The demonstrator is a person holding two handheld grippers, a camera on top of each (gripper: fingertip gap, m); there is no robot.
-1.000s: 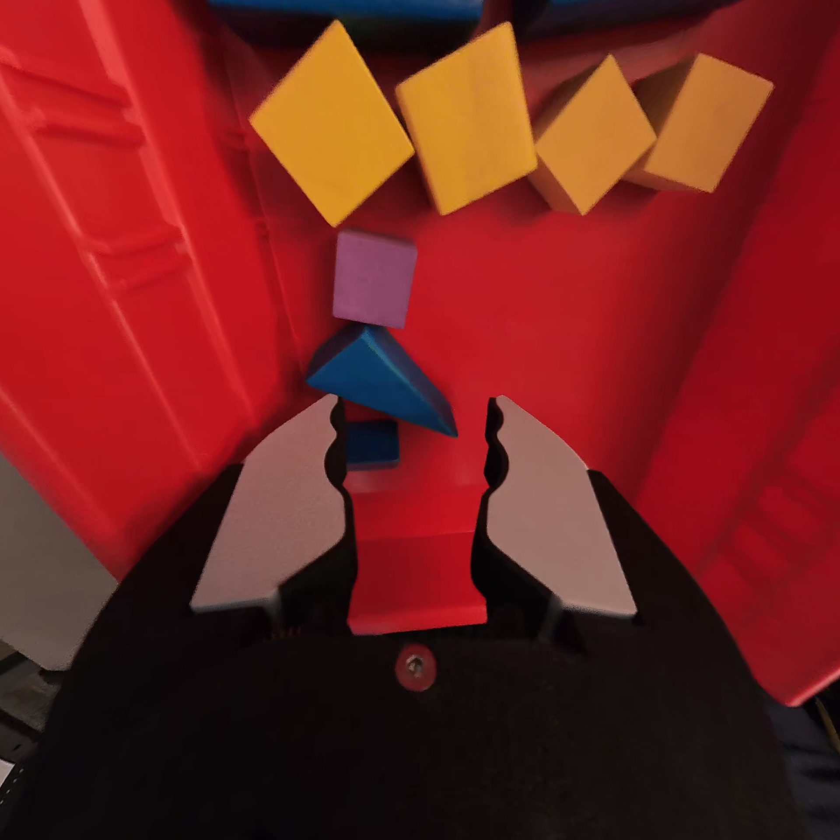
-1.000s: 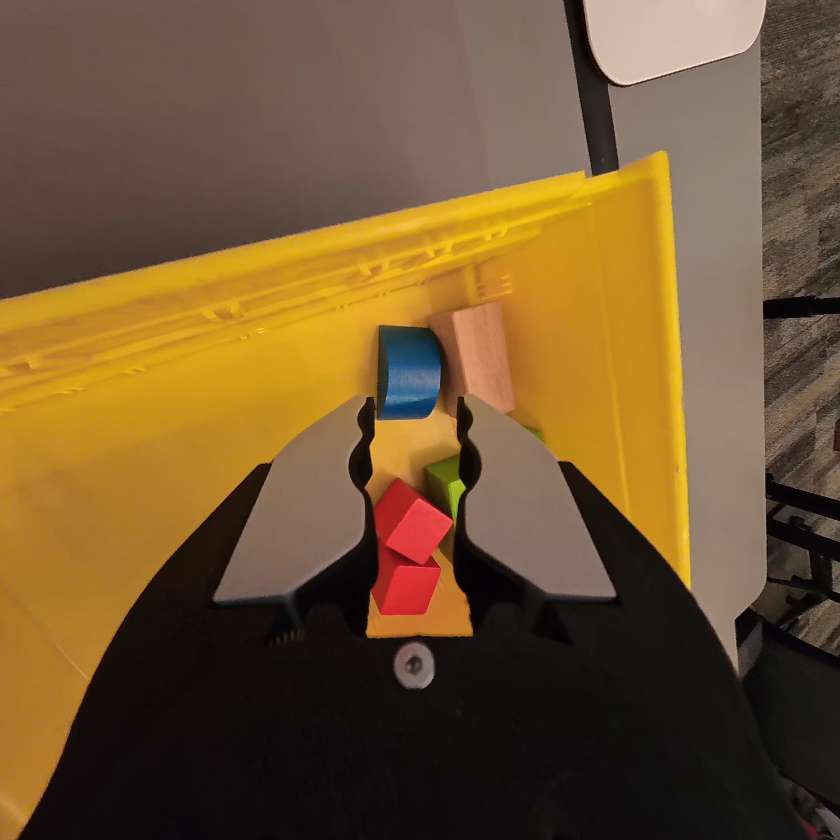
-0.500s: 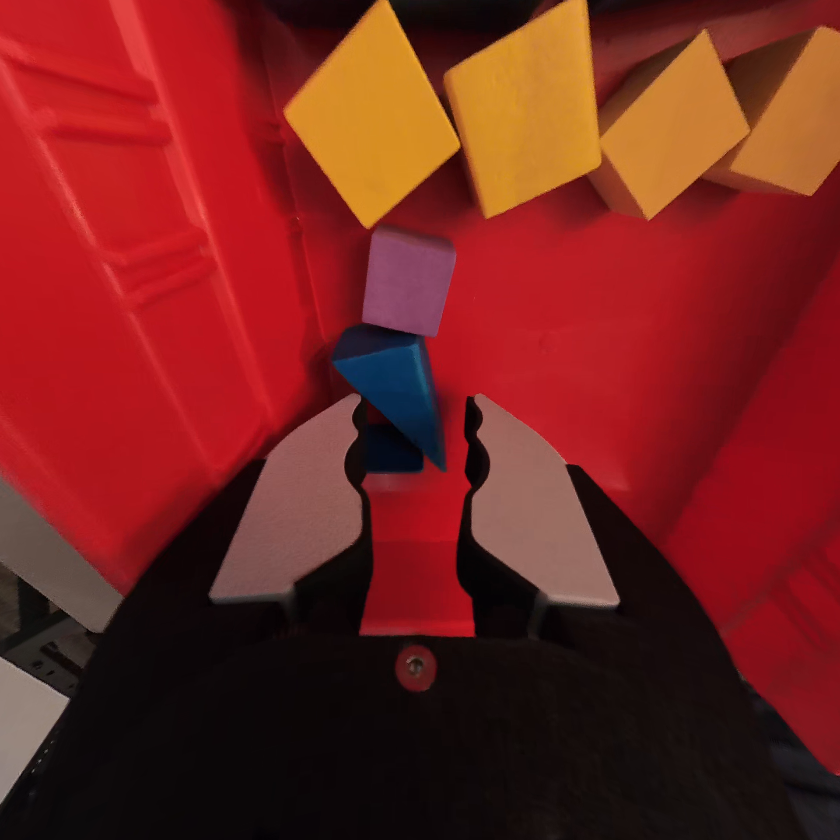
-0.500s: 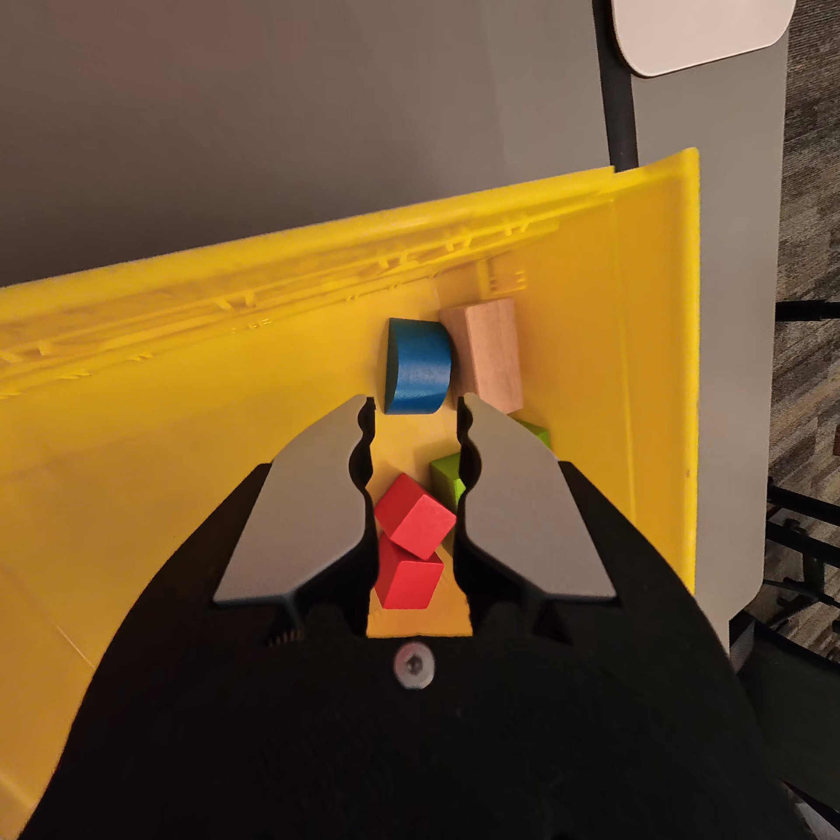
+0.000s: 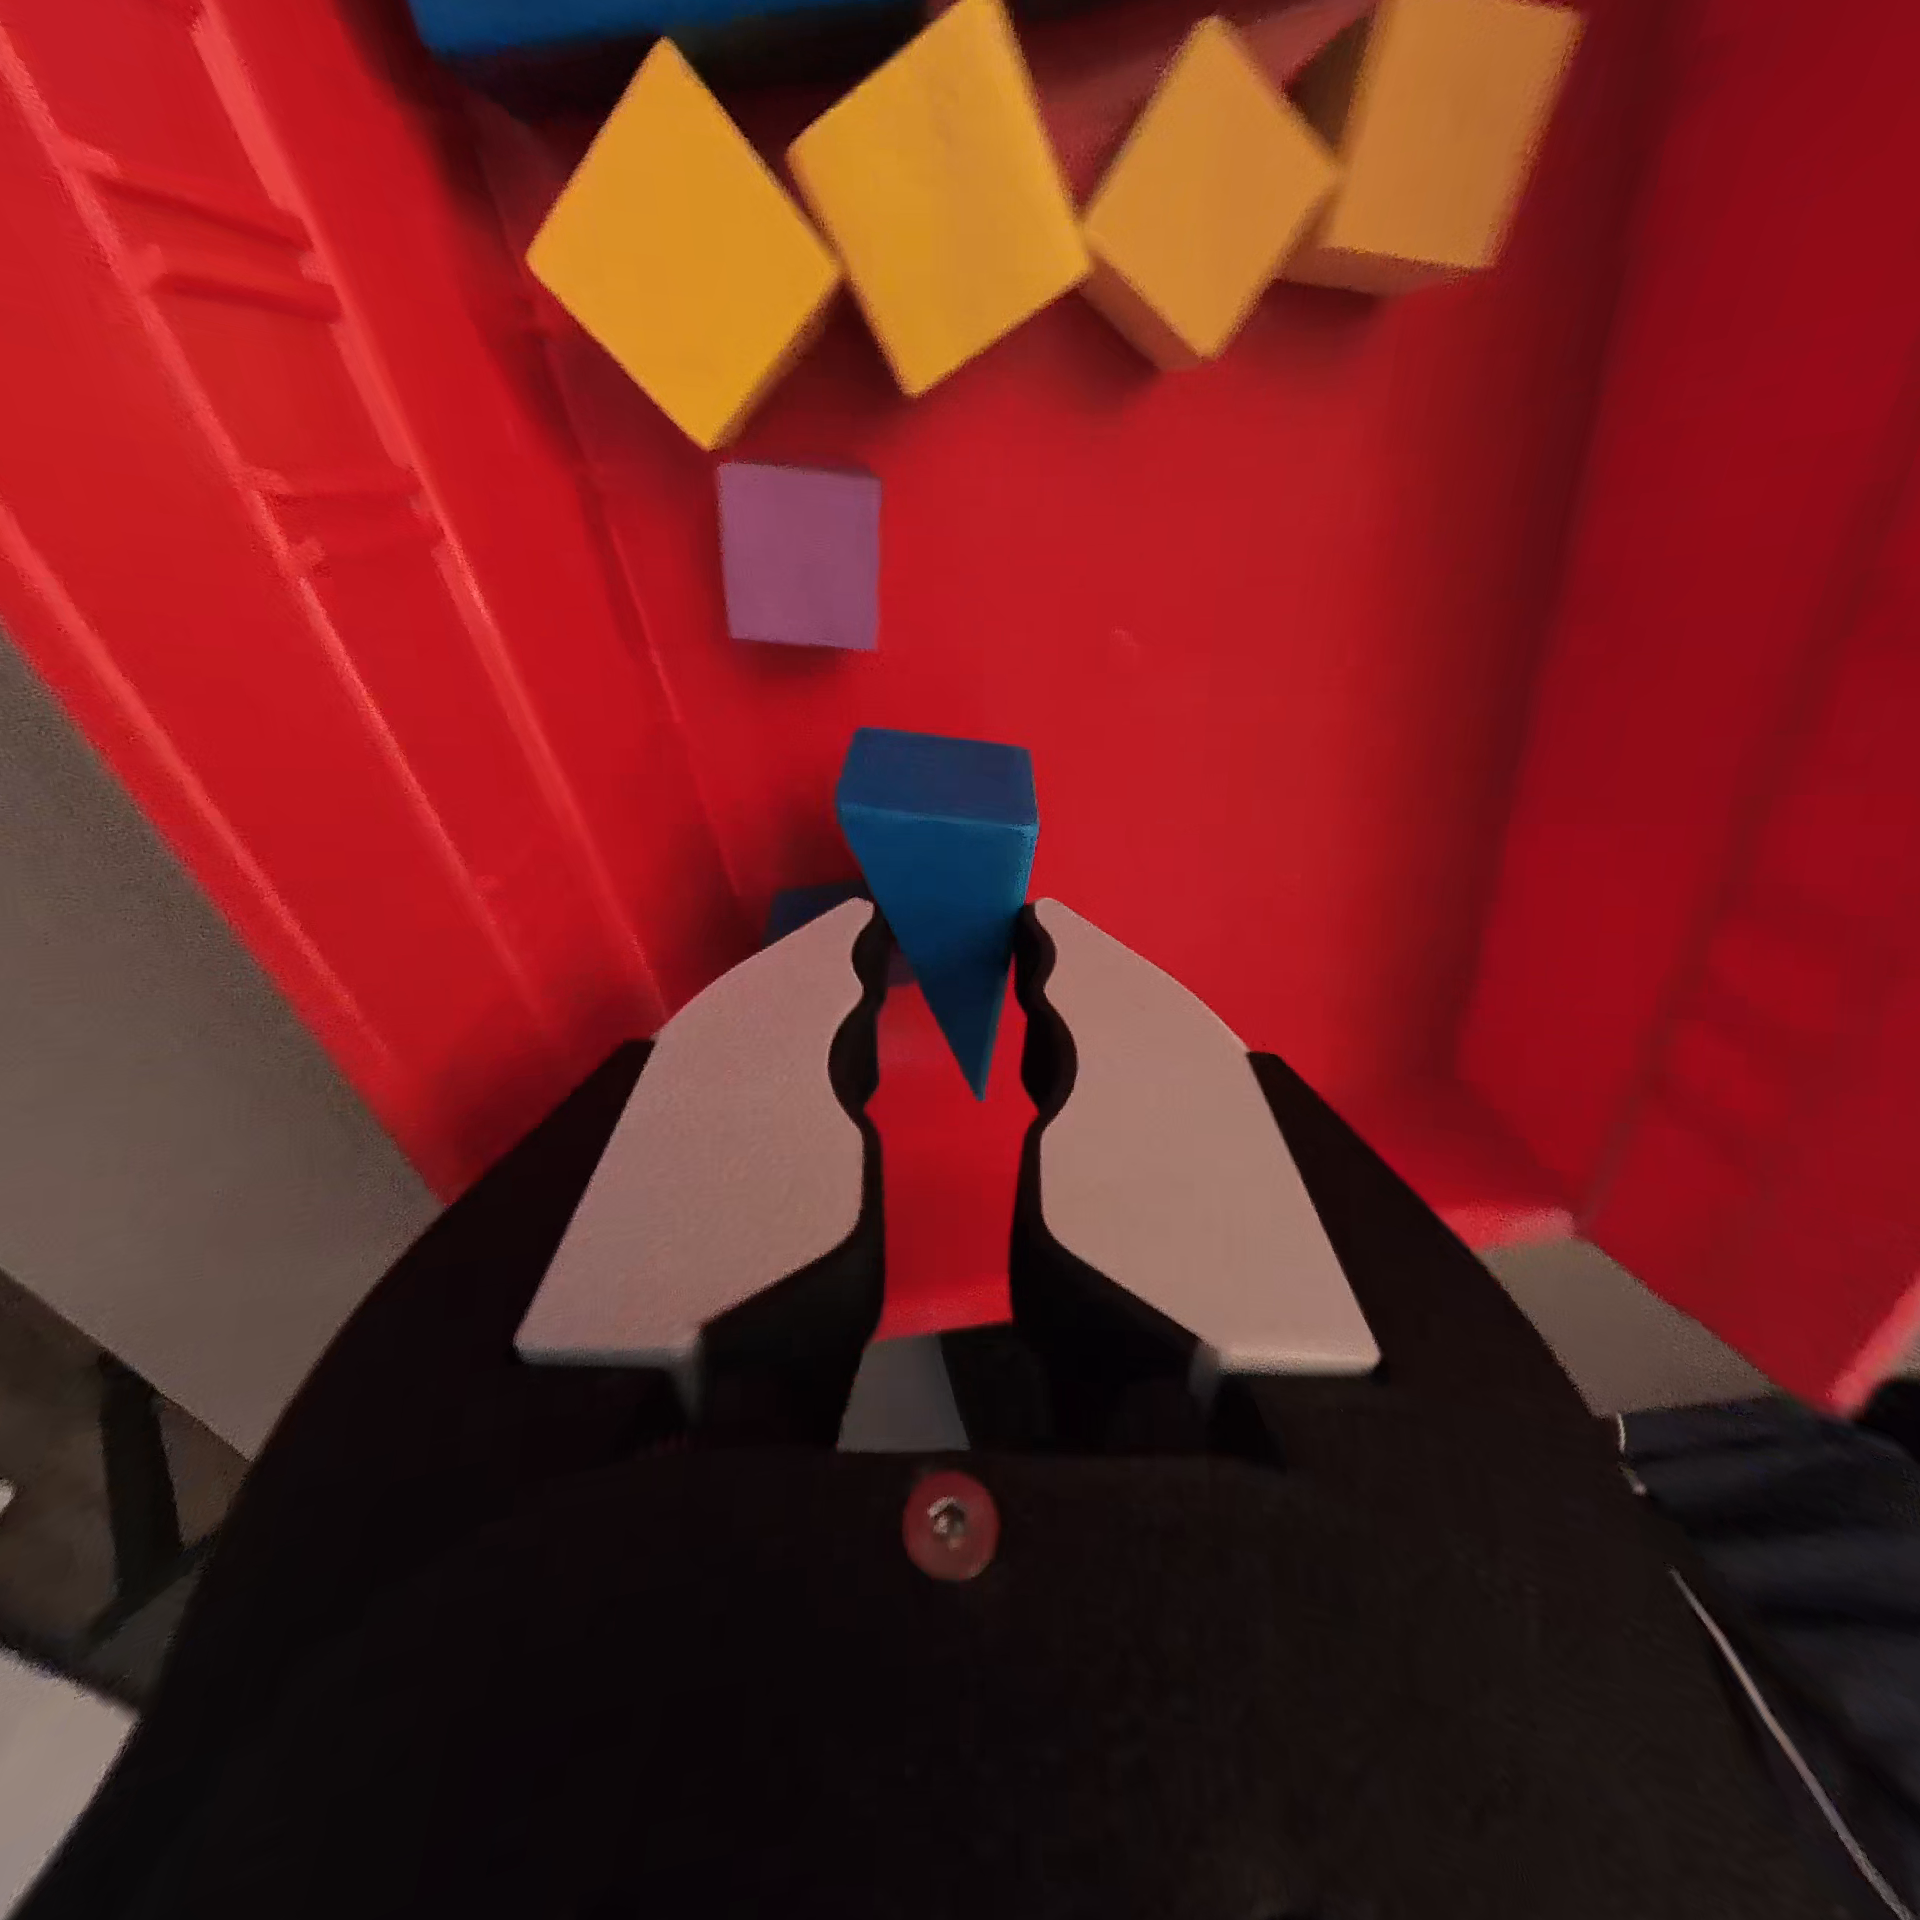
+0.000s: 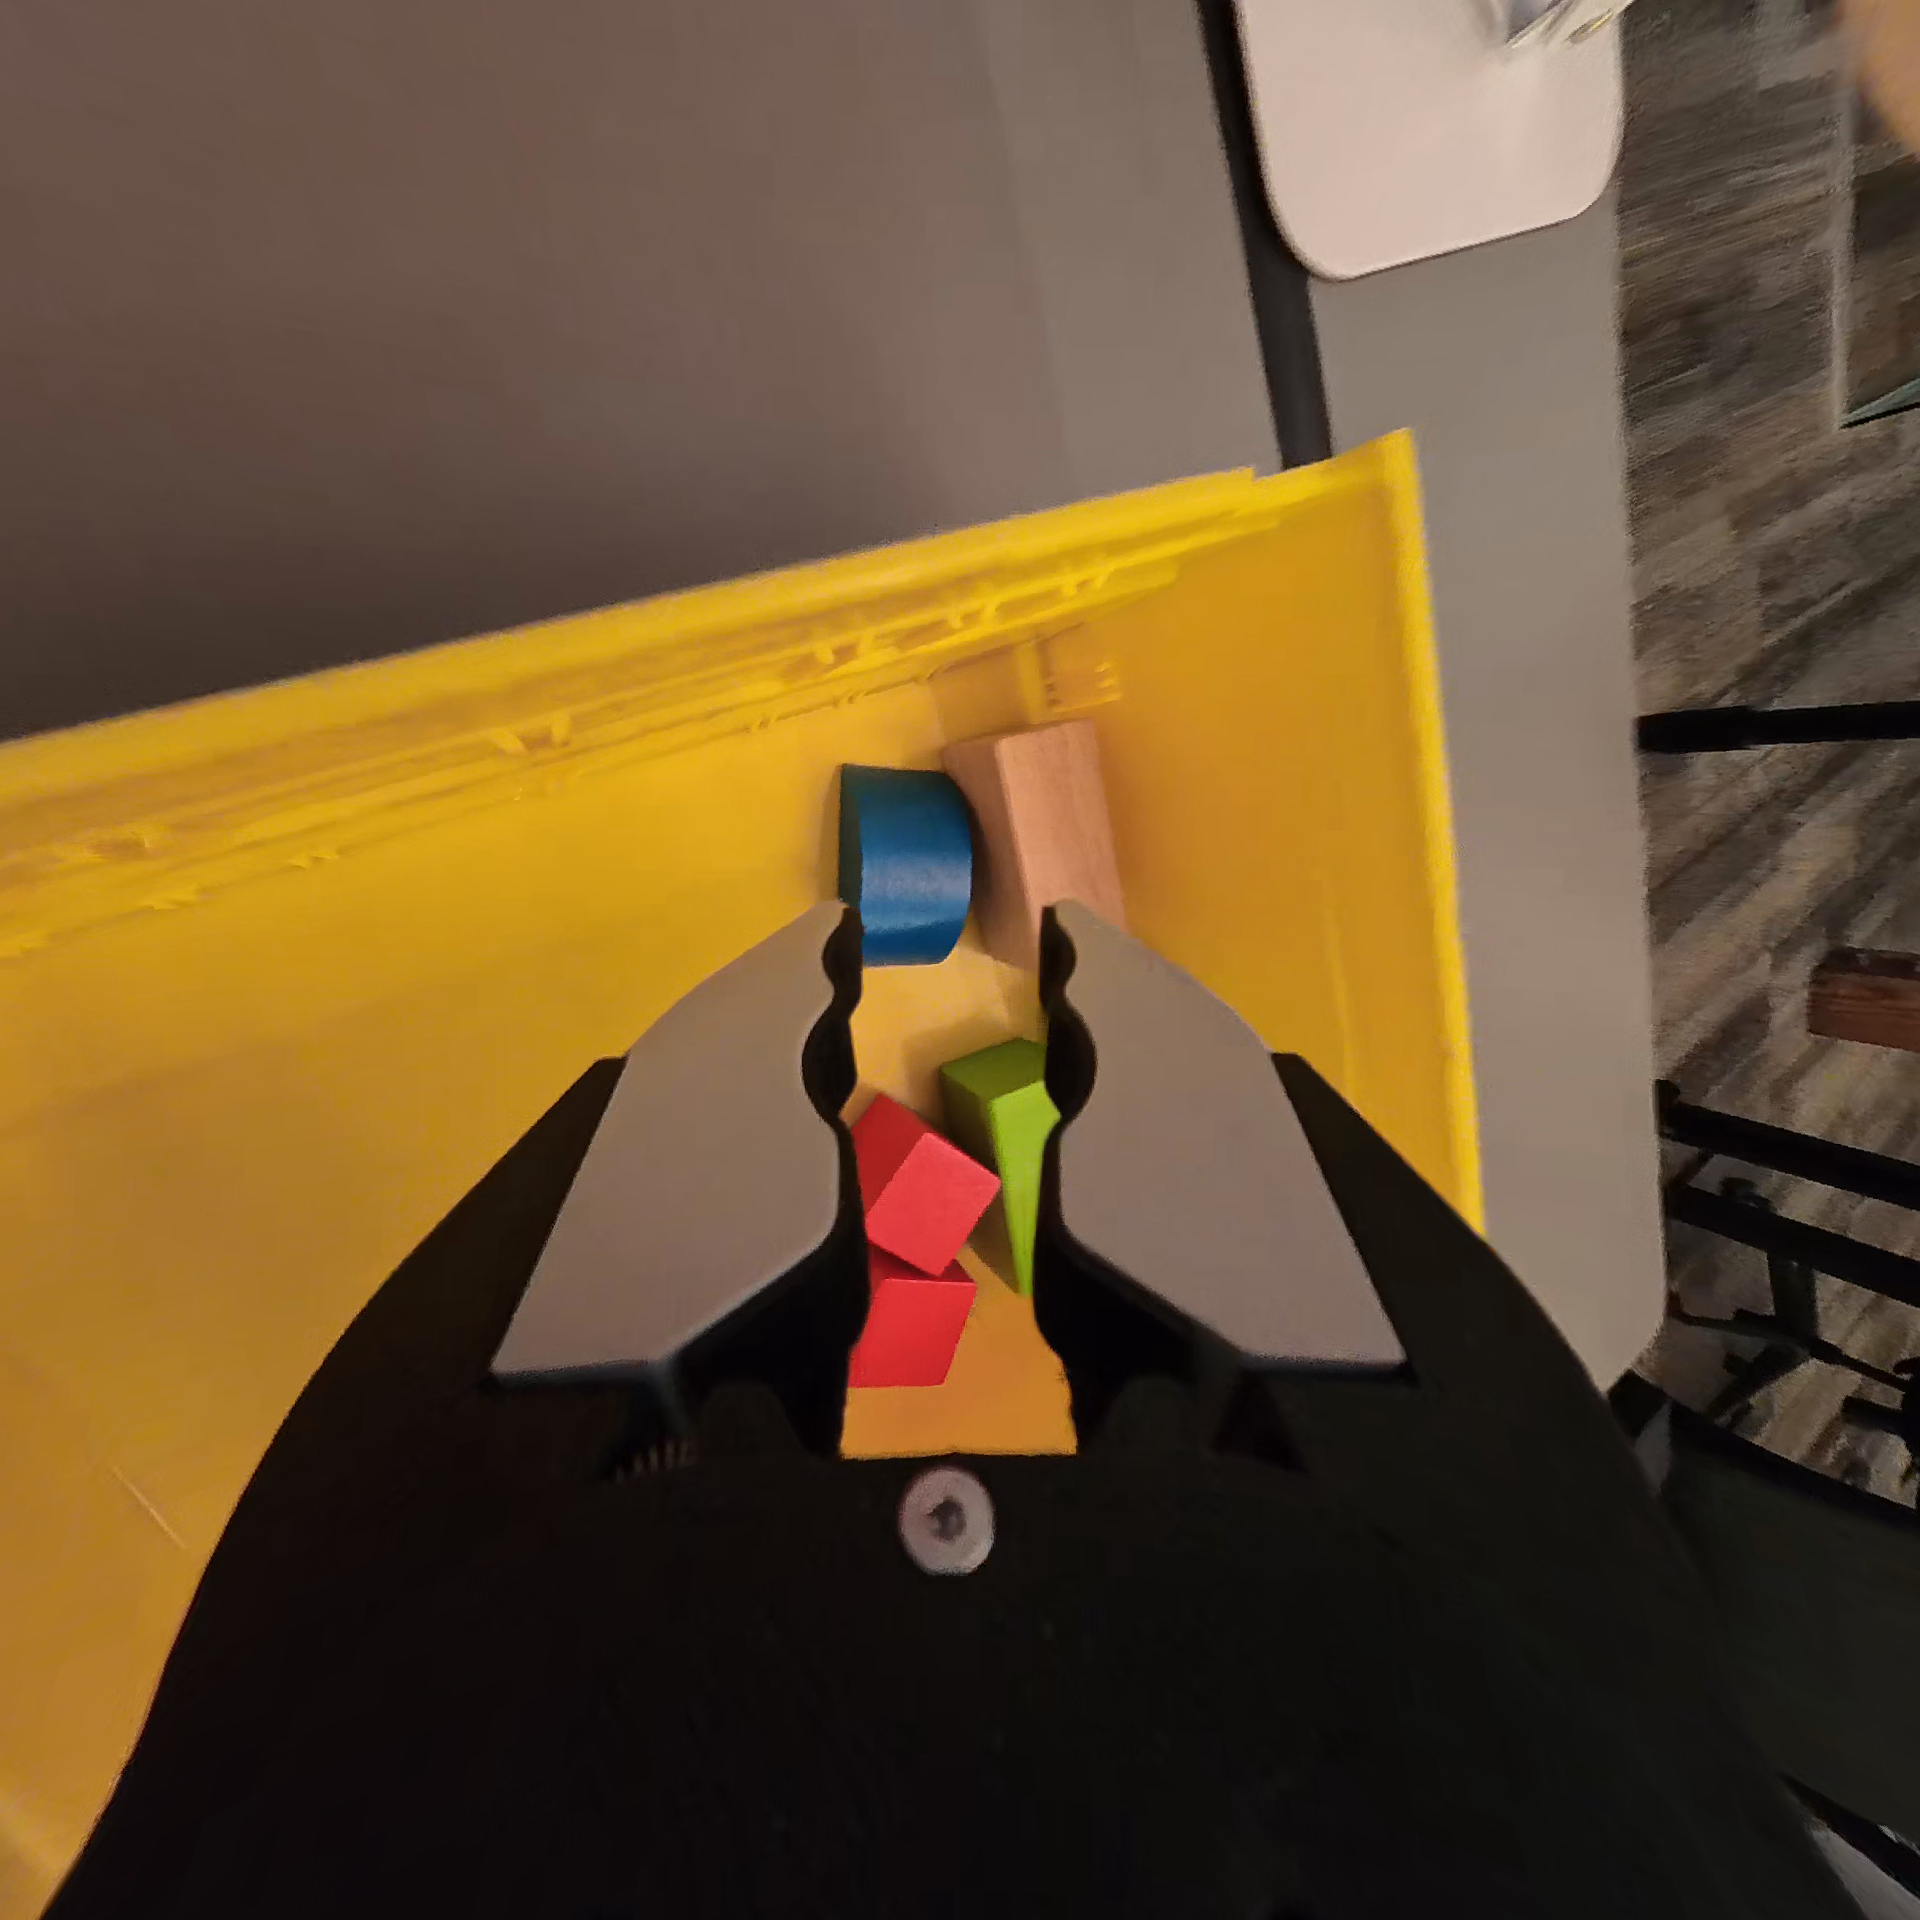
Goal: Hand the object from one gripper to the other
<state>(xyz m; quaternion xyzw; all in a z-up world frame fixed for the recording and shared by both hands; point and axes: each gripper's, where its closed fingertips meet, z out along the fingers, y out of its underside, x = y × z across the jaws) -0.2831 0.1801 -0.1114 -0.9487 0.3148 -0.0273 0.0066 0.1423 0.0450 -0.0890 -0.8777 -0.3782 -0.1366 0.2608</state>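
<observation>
Blue wedge block (image 5: pixel 940 883) sits pinched between the left gripper (image 5: pixel 945 920) fingertips over the red bin (image 5: pixel 1299 727), thick end pointing away, thin edge back toward the palm. Right gripper (image 6: pixel 945 920) hangs parted and empty above the yellow bin (image 6: pixel 416 987).

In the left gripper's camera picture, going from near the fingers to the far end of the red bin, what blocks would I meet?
Blue wedge block pinched between the left gripper fingertips → purple cube on the red bin floor → row of yellow blocks → a blue piece at the very top edge.
</observation>
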